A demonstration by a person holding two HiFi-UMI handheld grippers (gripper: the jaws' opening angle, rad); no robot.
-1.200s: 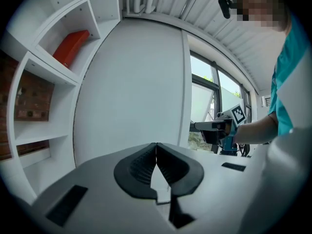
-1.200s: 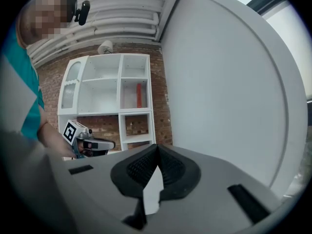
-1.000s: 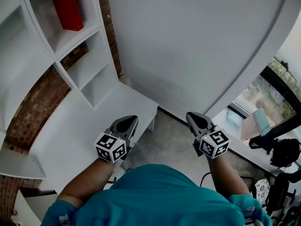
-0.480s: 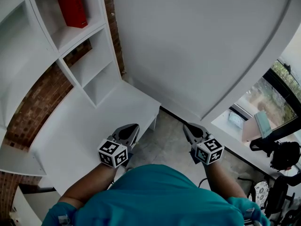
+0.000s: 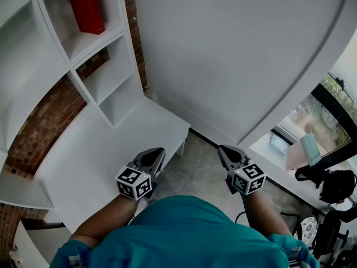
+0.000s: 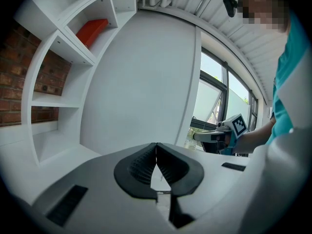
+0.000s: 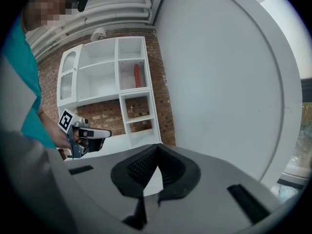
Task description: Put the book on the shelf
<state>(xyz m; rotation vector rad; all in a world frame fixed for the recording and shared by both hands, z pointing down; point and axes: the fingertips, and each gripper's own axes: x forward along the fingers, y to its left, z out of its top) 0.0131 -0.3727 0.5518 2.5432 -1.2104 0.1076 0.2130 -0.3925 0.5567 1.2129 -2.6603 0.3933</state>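
Note:
A red book (image 5: 86, 6) stands upright in an upper compartment of the white shelf unit (image 5: 106, 66); it also shows as the red book (image 6: 91, 29) and the red book (image 7: 137, 75) in the gripper views. My left gripper (image 5: 158, 151) hovers over the near edge of the white counter (image 5: 100, 155), shut, with nothing in it. My right gripper (image 5: 222, 149) is held beside it over the floor, also shut and empty. In each gripper view the jaw tips meet, at left gripper (image 6: 156, 145) and right gripper (image 7: 157, 147). Both are well below and away from the book.
A large curved white wall (image 5: 234, 49) fills the middle and right. Brick (image 5: 42, 121) shows behind the shelf unit. A window (image 5: 312, 127) with a sill and a black device (image 5: 334, 183) lie at the right. Grey floor (image 5: 195, 172) runs between counter and wall.
Both grippers have dropped a little lower and closer to my body over the last second; since half a second ago they have stayed still. Both stay shut.

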